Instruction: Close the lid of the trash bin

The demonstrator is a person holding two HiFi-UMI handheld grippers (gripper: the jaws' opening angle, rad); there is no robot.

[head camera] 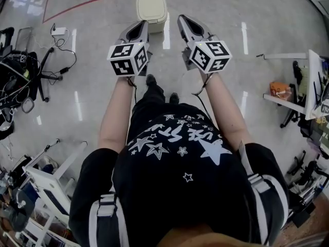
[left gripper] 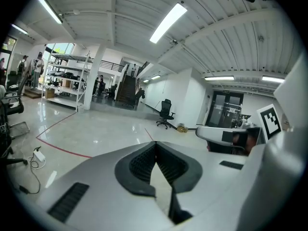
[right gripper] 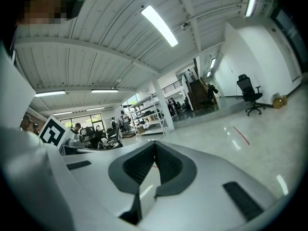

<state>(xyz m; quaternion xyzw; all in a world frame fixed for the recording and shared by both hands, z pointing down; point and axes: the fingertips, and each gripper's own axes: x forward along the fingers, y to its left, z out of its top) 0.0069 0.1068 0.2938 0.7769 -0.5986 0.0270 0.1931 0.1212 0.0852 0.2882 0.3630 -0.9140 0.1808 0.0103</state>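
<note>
A small cream trash bin (head camera: 152,8) stands on the shiny floor ahead of the person, and from above its lid looks flat on top. My left gripper (head camera: 140,25) is held in the air just left of and nearer than the bin, apart from it. My right gripper (head camera: 183,19) is held level with it to the bin's right. Both point forward, and the bin appears in neither gripper view. In the left gripper view the left gripper (left gripper: 155,143) has its jaws meeting at the tip with nothing between them. The right gripper (right gripper: 155,144) is the same.
An office chair base and cables (head camera: 20,60) lie at the left, with a white adapter (head camera: 59,31) and a red floor line (head camera: 82,4) beyond. White racks (head camera: 46,179) stand at lower left and a white table (head camera: 298,86) at right. The person's shoes (head camera: 150,80) are below the bin.
</note>
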